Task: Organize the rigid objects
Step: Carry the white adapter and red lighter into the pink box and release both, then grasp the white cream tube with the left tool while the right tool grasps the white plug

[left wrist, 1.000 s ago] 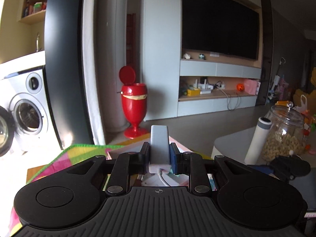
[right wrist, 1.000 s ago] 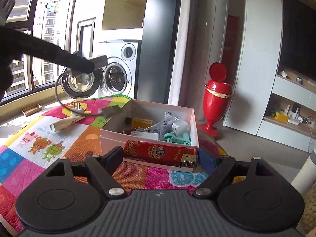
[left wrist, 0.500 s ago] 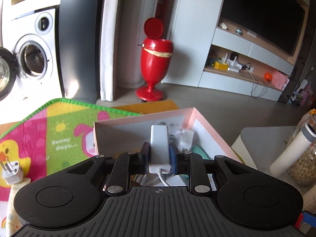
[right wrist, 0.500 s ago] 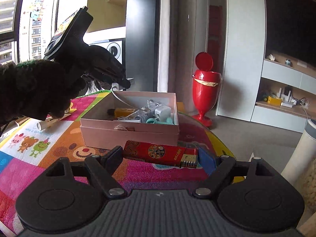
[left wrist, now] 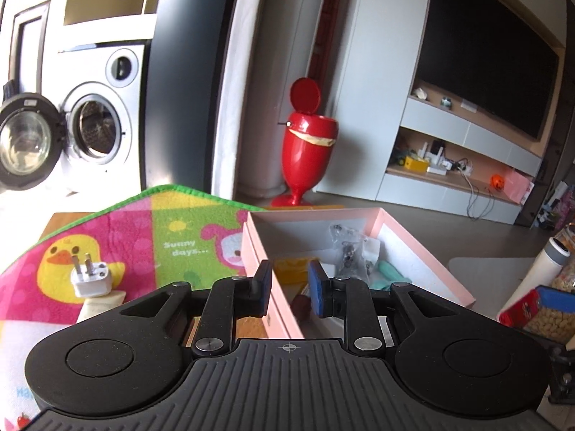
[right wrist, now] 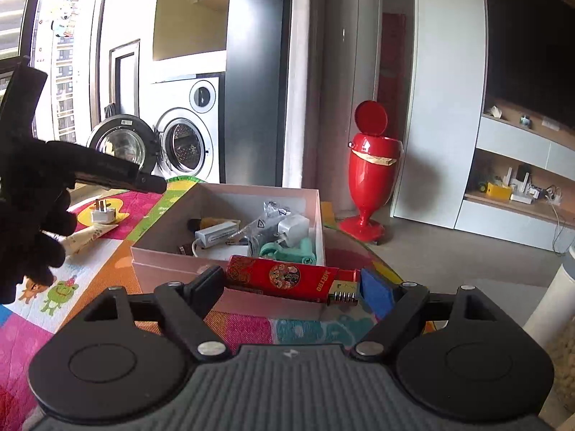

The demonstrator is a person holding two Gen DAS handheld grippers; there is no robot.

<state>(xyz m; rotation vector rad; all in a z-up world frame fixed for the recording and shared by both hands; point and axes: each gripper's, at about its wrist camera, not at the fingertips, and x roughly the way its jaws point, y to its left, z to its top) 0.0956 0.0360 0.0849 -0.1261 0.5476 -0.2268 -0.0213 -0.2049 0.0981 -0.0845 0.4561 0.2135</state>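
An open pink box [right wrist: 230,262] on the colourful mat holds several small items, among them a white adapter with its cable [right wrist: 215,235], a teal toy [right wrist: 291,249] and a bagged charger. My left gripper [left wrist: 289,287] hangs over the box's near left corner, its pads apart with nothing between them. In the right wrist view the left gripper [right wrist: 154,184] juts from a black-gloved hand left of the box. My right gripper [right wrist: 291,283] is shut on a red lighter [right wrist: 284,278], held lengthwise just in front of the box. The red lighter [left wrist: 517,309] also shows in the left wrist view.
A white plug [left wrist: 90,280] and a cream tube [right wrist: 90,237] lie on the mat [left wrist: 187,237] left of the box. A white bottle [left wrist: 539,276] and a jar of nuts stand at the right. A red bin [right wrist: 370,176] and a washing machine [right wrist: 187,143] stand beyond.
The white adapter has left my left gripper and now lies in the box. The left gripper has dropped and shifted toward the box's left corner. My right gripper has come closer to the box with the lighter.
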